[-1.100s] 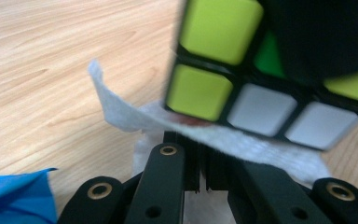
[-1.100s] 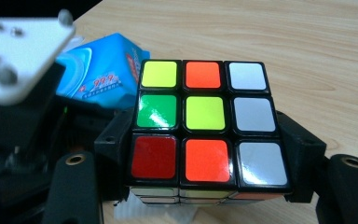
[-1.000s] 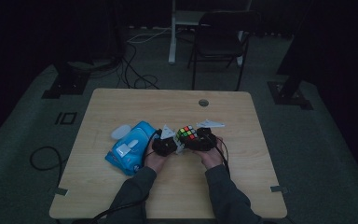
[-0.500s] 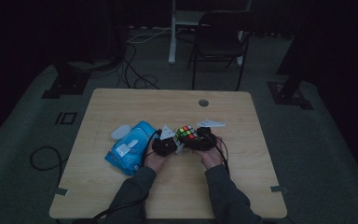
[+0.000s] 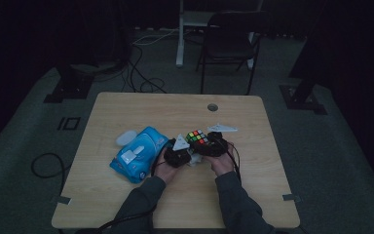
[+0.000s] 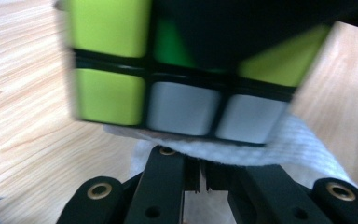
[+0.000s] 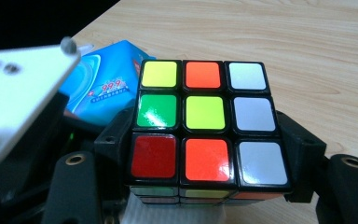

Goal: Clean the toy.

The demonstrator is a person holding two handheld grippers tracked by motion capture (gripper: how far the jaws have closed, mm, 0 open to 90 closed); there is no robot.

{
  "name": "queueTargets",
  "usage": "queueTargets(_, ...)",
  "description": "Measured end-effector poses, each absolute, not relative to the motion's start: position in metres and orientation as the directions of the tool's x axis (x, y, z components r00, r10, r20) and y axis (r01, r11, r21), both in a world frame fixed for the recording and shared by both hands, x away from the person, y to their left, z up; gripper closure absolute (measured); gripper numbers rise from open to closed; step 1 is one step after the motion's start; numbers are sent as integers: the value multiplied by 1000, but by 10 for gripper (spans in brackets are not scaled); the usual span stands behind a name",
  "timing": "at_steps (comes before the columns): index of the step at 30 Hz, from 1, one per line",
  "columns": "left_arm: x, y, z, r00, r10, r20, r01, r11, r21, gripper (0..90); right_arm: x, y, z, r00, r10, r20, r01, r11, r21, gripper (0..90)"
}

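A Rubik's cube (image 5: 197, 137) (image 7: 205, 126) is held just above the wooden table (image 5: 141, 112), near its middle. My right gripper (image 5: 213, 146) (image 7: 207, 144) is shut on it, one black jaw on each side; the top face shows yellow, orange, white, green and red stickers. In the left gripper view the cube (image 6: 168, 70) looms close and blurred, showing yellow-green and white stickers. My left gripper (image 5: 179, 156) (image 6: 200, 179) sits right under and beside the cube, its jaws pressed together on a white tissue (image 6: 303, 144) (image 5: 193, 160) that touches the cube's lower edge.
A blue tissue pack (image 5: 139, 153) (image 7: 102, 88) lies left of my hands, with a small white object (image 5: 126, 137) beside it. A cable hole (image 5: 212, 107) is set in the far part of the table. A chair (image 5: 229, 44) stands beyond the table.
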State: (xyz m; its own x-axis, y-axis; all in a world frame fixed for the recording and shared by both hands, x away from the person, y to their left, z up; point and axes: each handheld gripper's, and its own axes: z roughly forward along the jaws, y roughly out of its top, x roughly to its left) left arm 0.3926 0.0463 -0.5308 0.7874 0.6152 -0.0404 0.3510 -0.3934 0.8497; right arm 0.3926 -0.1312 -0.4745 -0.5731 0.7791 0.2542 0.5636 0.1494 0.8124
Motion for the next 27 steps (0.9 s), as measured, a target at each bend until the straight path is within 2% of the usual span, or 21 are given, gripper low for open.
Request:
queueTargets(11, 403, 68, -520, 694, 718, -48, 400, -329, 856, 872, 388, -136, -476, -589, 772, 241, 551, 165, 818, 339)
queueTargets(20, 405, 75, -508, 695, 716, -60, 403, -320, 857, 870, 384, -140, -482, -604, 769, 210, 545, 206, 813, 339)
queueTargets(27, 407, 77, -504, 716, 693, -80, 415, -332, 847, 868, 377, -139, -487, -650, 746, 148, 506, 279, 816, 339)
